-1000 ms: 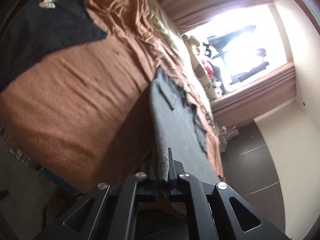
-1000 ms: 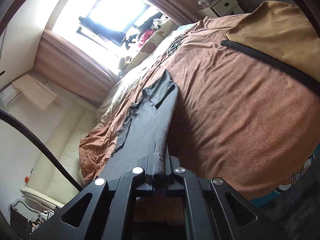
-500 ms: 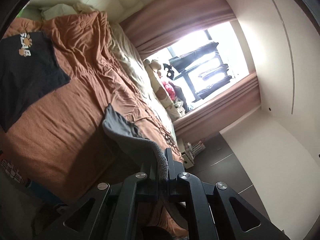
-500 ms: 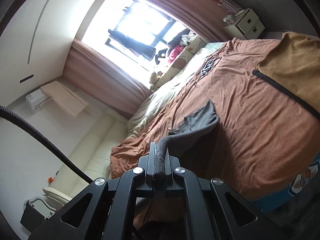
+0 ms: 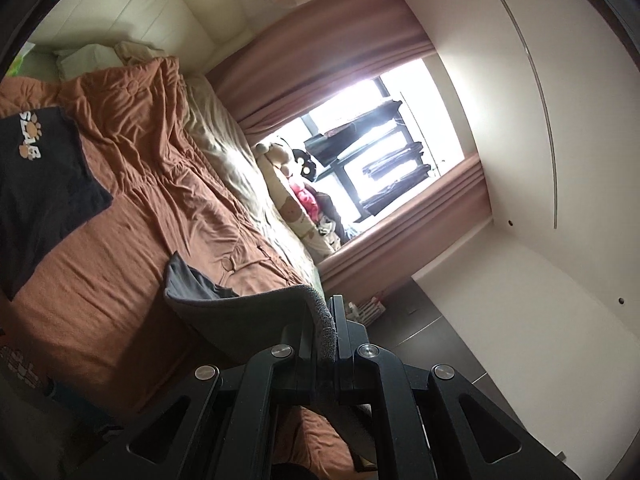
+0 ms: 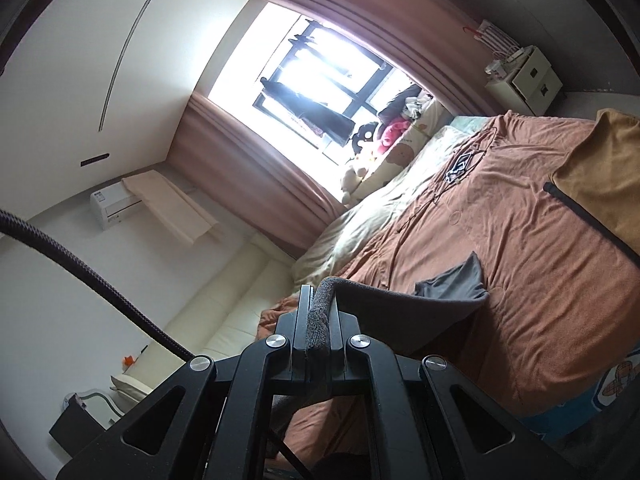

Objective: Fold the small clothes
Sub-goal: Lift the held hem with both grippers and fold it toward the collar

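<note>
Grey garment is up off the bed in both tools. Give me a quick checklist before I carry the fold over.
1. Left tool clamped on grey garment hem: ok.
2. Right tool clamped on the same hem: ok.
3. Far edge resting on the brown bedspread: ok.
4. Cloth between the tools taut and even: cannot tell.
5. Landing area free of the black printed shirt: ok, it lies apart.
6. Sleeves tucked flat: cannot tell.

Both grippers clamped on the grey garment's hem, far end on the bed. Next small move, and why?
Probably carry both grippers forward and down to lay the held hem over the far end. The left gripper and right gripper are each shut on the grey garment, whose far part rests on the brown bedspread while the rest hangs raised.
</note>
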The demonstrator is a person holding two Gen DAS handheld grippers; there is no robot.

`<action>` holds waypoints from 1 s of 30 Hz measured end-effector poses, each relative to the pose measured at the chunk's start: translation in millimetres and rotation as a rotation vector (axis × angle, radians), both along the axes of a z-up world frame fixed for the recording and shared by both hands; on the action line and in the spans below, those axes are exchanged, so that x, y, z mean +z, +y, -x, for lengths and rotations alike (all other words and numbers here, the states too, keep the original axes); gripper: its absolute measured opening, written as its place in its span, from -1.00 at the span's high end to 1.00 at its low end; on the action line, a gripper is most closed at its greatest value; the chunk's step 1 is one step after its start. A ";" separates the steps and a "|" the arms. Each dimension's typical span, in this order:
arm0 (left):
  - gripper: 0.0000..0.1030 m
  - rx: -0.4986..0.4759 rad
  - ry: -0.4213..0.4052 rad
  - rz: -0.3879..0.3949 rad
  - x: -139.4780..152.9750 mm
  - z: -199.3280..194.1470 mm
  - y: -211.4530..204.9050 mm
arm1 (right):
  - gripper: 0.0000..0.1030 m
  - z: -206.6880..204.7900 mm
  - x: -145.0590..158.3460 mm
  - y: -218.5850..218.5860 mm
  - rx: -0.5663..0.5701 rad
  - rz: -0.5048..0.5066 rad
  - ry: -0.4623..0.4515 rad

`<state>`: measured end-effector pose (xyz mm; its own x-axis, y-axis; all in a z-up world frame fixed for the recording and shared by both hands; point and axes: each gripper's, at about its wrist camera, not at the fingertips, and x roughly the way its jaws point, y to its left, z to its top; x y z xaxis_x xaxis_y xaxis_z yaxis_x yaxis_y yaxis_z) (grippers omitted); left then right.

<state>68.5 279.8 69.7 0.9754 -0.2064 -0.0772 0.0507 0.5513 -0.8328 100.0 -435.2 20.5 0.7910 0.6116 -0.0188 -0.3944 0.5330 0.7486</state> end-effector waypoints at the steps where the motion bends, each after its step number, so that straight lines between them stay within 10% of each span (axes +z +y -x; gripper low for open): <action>1: 0.91 -0.001 0.007 -0.002 -1.4 -4.6 1.1 | 0.99 -7.1 -4.1 0.4 -0.007 0.008 0.006; 19: 0.91 -0.002 0.261 0.024 -105.6 -107.3 40.9 | 0.99 -147.3 -60.1 53.1 -0.011 0.152 0.191; 30: 0.91 -0.020 0.333 -0.041 -103.3 -220.2 56.5 | 0.99 -246.6 -43.4 82.8 -0.046 0.206 0.262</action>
<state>288.6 336.4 -33.6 0.8910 -0.2157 -0.3995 -0.2089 0.5865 -0.7826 346.6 -352.4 -23.0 0.7696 0.5377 -0.3445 -0.1748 0.6963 0.6962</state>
